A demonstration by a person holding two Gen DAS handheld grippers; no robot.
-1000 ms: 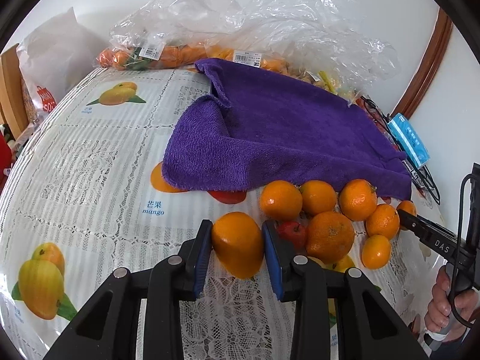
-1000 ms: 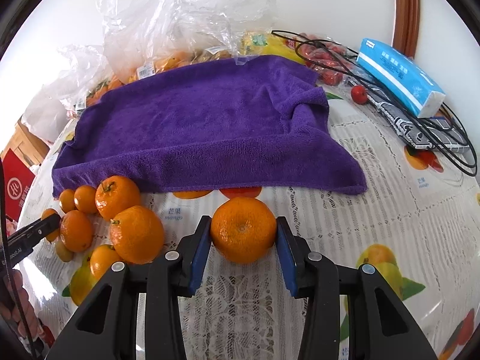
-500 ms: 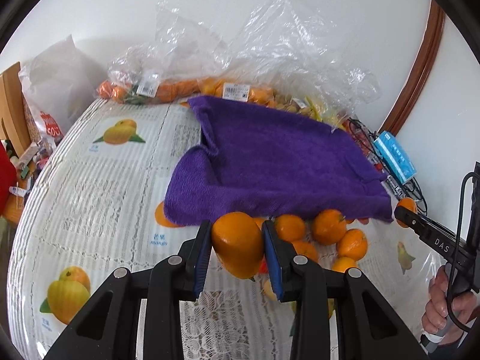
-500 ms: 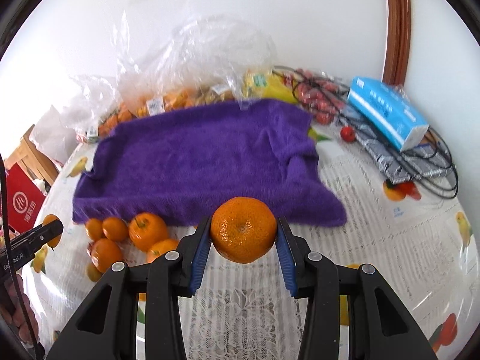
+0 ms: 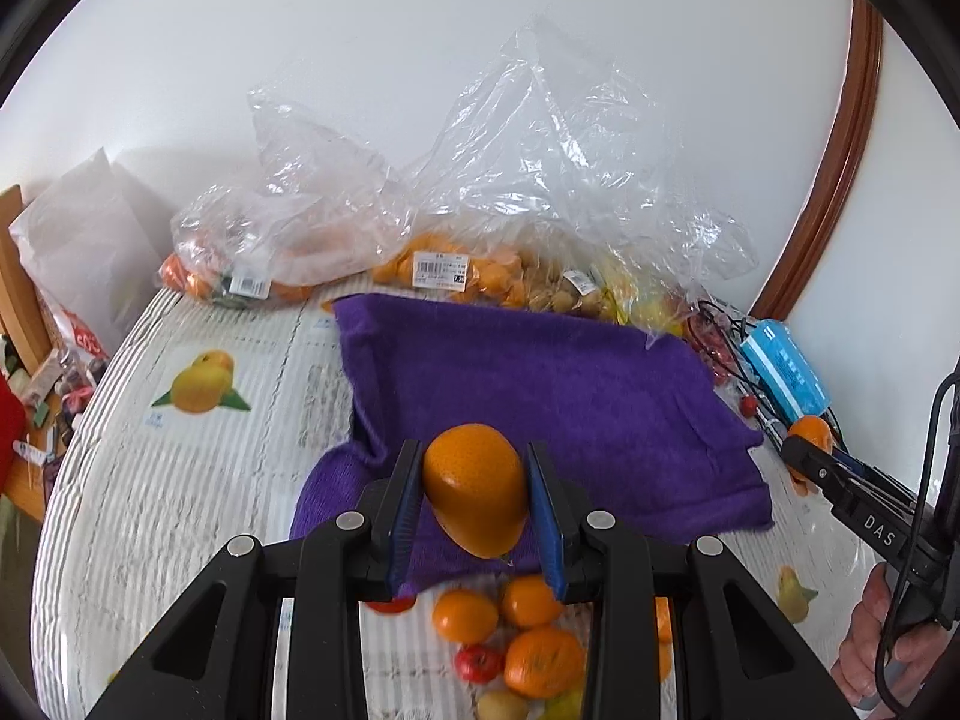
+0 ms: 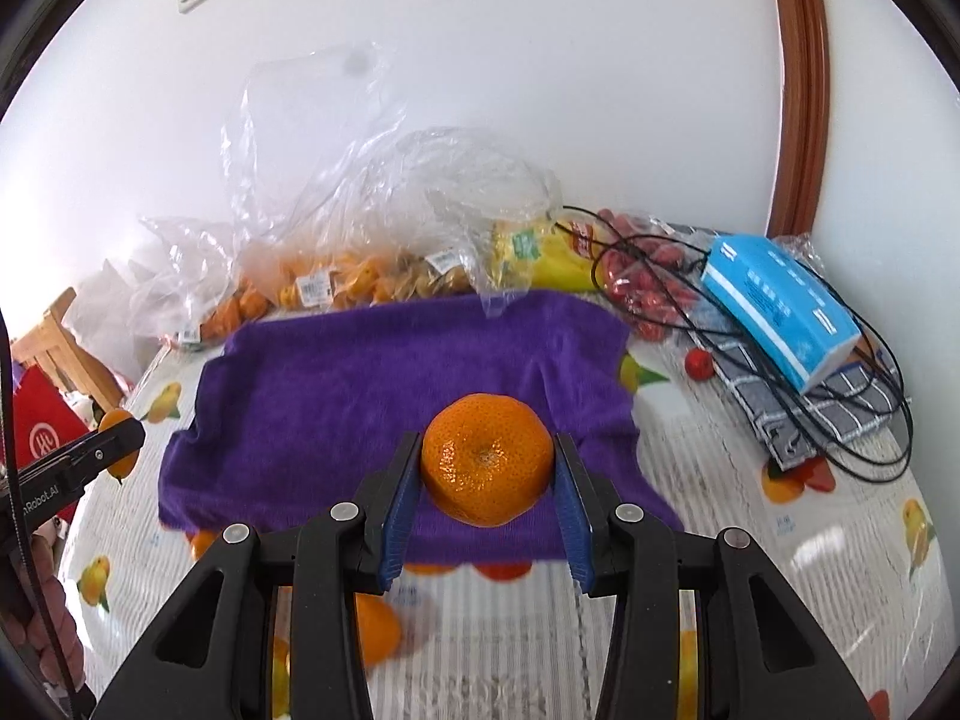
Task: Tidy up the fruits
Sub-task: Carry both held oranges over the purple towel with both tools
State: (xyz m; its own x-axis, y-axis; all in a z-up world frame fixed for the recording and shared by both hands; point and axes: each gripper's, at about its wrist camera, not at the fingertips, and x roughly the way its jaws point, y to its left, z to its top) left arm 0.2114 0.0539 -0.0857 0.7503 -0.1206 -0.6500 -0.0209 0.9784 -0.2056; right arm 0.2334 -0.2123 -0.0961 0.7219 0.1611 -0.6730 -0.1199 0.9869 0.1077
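Note:
My left gripper [image 5: 477, 507] is shut on an orange [image 5: 477, 492] and holds it in the air above the near edge of the purple towel [image 5: 540, 384]. My right gripper [image 6: 486, 480] is shut on a second orange [image 6: 487, 468], also held above the towel [image 6: 384, 384]. Several loose oranges [image 5: 528, 630] and a small red fruit [image 5: 477, 663] lie on the tablecloth below the left gripper. The right gripper with its orange also shows in the left wrist view [image 5: 810, 450]; the left one shows in the right wrist view [image 6: 114, 438].
Clear plastic bags of fruit [image 5: 432, 264] line the wall behind the towel. A blue tissue pack [image 6: 780, 306], black cables [image 6: 840, 420] and a checked cloth [image 6: 798, 414] lie at the right. A wooden chair and red bag [image 6: 42, 426] stand left of the table.
Both grippers have lifted their oranges off the tablecloth and moved forward over the towel. The pile of loose oranges now lies lower and nearer in the views.

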